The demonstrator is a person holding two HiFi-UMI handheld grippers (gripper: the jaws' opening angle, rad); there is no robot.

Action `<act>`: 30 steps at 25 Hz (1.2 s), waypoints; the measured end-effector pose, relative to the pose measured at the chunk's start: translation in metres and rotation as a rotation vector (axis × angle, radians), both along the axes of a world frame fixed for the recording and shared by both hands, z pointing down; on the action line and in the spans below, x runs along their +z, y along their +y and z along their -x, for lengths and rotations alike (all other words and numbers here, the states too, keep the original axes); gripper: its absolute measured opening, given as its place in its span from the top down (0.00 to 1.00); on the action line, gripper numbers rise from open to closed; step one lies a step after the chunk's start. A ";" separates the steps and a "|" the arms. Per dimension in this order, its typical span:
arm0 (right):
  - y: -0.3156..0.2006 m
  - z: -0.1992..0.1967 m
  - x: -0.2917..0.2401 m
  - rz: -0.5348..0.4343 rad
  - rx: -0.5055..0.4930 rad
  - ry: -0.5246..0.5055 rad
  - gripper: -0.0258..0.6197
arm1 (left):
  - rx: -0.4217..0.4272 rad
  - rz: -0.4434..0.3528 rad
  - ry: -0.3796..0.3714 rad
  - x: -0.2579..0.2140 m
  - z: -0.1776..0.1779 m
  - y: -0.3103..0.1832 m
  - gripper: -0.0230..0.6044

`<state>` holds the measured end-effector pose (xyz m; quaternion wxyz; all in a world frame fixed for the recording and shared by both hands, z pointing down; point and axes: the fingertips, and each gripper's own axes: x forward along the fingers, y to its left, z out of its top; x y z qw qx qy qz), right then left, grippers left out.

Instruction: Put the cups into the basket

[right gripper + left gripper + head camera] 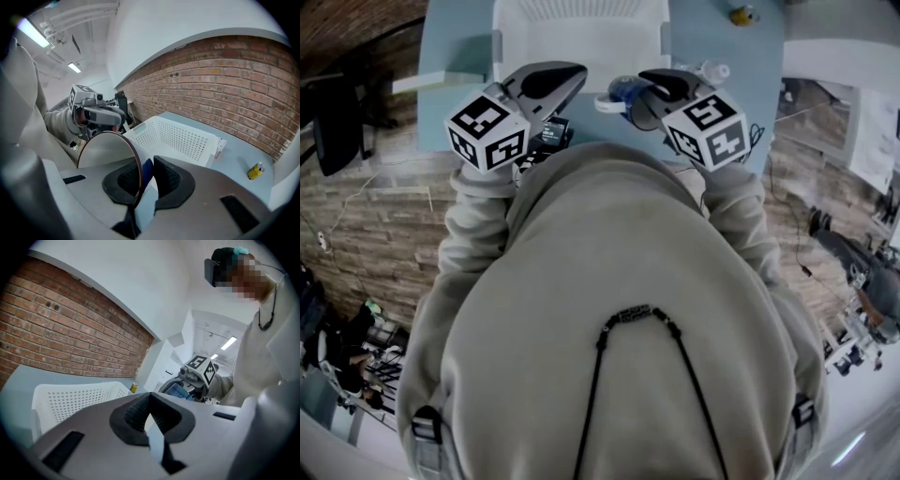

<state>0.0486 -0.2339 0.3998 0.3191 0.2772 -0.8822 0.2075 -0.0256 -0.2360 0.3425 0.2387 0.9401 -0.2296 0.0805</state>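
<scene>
The right gripper (146,165) has its fingers (169,180) clenched on the rim of a blue-and-white cup (105,151), held over the counter (239,154) near the white basket (183,136). The left gripper (150,398) is clenched shut, empty.

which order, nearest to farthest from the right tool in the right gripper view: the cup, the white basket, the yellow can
From the right tool:
1. cup: clamped by its wall between the jaws, left of centre.
2. white basket: just ahead, centre.
3. yellow can: past the basket's corner, far right.
</scene>
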 end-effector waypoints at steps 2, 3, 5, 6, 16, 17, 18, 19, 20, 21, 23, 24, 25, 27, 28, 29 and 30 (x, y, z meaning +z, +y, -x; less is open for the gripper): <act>-0.011 0.004 0.001 0.003 -0.012 0.005 0.88 | 0.001 0.001 0.000 0.000 0.001 -0.011 0.97; -0.017 0.006 0.002 0.005 -0.018 0.006 0.88 | 0.001 0.002 0.002 -0.001 0.001 -0.018 0.97; -0.029 0.010 0.004 0.012 -0.029 0.006 0.88 | -0.001 0.005 0.011 -0.003 0.003 -0.030 0.97; -0.035 0.012 0.005 0.016 -0.035 0.005 0.88 | -0.002 0.009 0.018 -0.004 0.004 -0.036 0.97; -0.098 0.031 0.042 0.061 -0.116 0.043 0.88 | -0.064 0.124 0.076 0.031 0.015 -0.103 0.97; -0.103 0.033 0.048 0.070 -0.122 0.049 0.88 | -0.066 0.133 0.080 0.034 0.016 -0.109 0.97; -0.108 0.038 0.053 0.079 -0.127 0.053 0.88 | -0.068 0.143 0.082 0.039 0.018 -0.114 0.97; -0.112 0.044 0.059 0.087 -0.132 0.055 0.88 | -0.070 0.153 0.083 0.044 0.022 -0.118 0.97; -0.116 0.051 0.066 0.092 -0.136 0.057 0.88 | -0.073 0.162 0.082 0.050 0.027 -0.122 0.97; -0.120 0.057 0.072 0.097 -0.140 0.060 0.88 | -0.076 0.170 0.080 0.057 0.032 -0.126 0.97; -0.127 0.066 0.083 0.110 -0.149 0.067 0.88 | -0.078 0.186 0.072 0.067 0.038 -0.134 0.97; -0.130 0.068 0.088 0.117 -0.153 0.072 0.88 | -0.079 0.194 0.068 0.071 0.038 -0.138 0.97; -0.133 0.069 0.092 0.123 -0.157 0.076 0.88 | -0.079 0.201 0.065 0.075 0.039 -0.142 0.97; -0.137 0.071 0.100 0.133 -0.164 0.086 0.88 | -0.080 0.214 0.064 0.082 0.038 -0.147 0.97; -0.138 0.072 0.104 0.138 -0.168 0.090 0.88 | -0.082 0.220 0.064 0.085 0.039 -0.148 0.97; -0.139 0.074 0.109 0.144 -0.171 0.094 0.88 | -0.083 0.225 0.064 0.089 0.039 -0.149 0.97; -0.139 0.075 0.115 0.150 -0.174 0.100 0.88 | -0.086 0.231 0.063 0.092 0.040 -0.149 0.97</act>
